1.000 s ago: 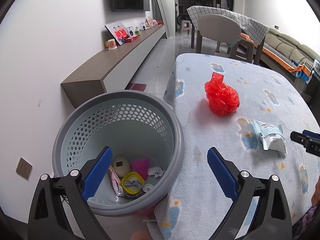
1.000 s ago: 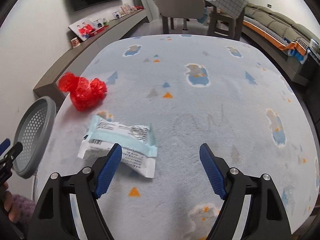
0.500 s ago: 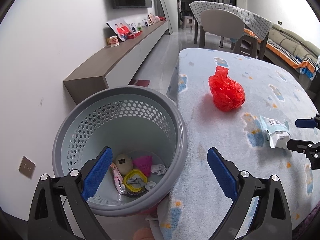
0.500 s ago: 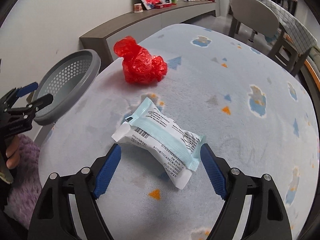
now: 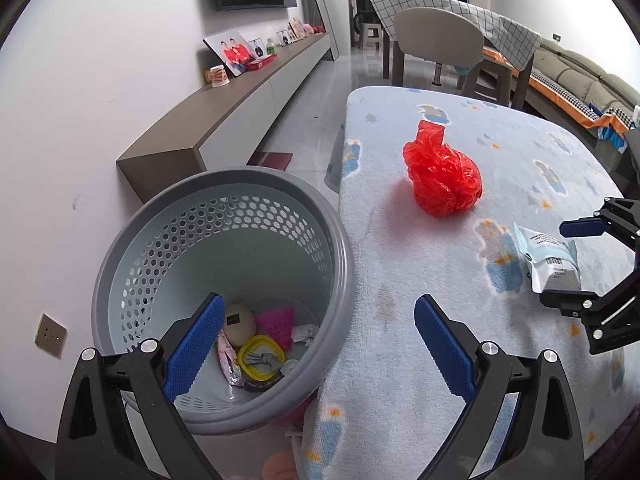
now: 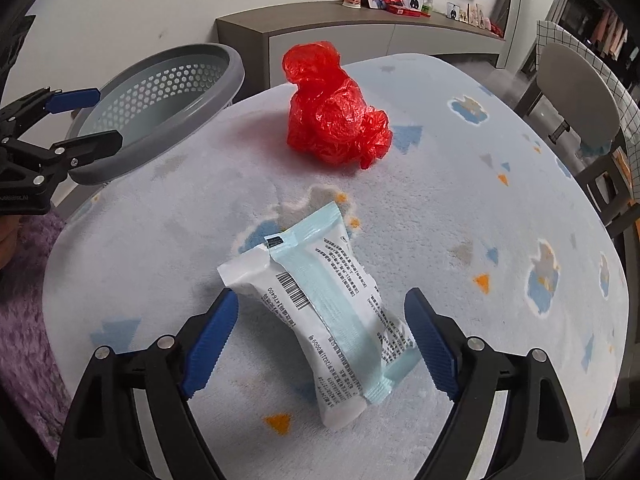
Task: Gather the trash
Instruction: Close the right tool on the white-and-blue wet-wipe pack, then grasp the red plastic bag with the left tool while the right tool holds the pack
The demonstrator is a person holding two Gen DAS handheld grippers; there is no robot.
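A white and pale-blue wrapper (image 6: 326, 320) (image 5: 550, 258) lies flat on the patterned tablecloth (image 6: 460, 200). My right gripper (image 6: 322, 342) (image 5: 570, 264) straddles it, jaws opening, pads clear of it on both sides. A crumpled red plastic bag (image 6: 334, 114) (image 5: 440, 178) sits farther along the table. Off the table's left edge stands the grey perforated bin (image 5: 344, 280) (image 6: 160, 92) holding several bits of trash (image 5: 256, 344). My left gripper (image 5: 316, 346) (image 6: 80, 120) hovers open over the bin's rim and the table edge, holding nothing.
A low grey sideboard (image 5: 224, 120) with photo frames and a cup runs along the wall behind the bin. A chair (image 5: 436, 46) and a sofa (image 5: 576, 80) stand beyond the table's far end. A purple sleeve (image 6: 24, 300) shows at the left.
The right gripper rolled and moved over the wrapper, which now lies lengthwise between its fingers. The left gripper stayed over the bin.
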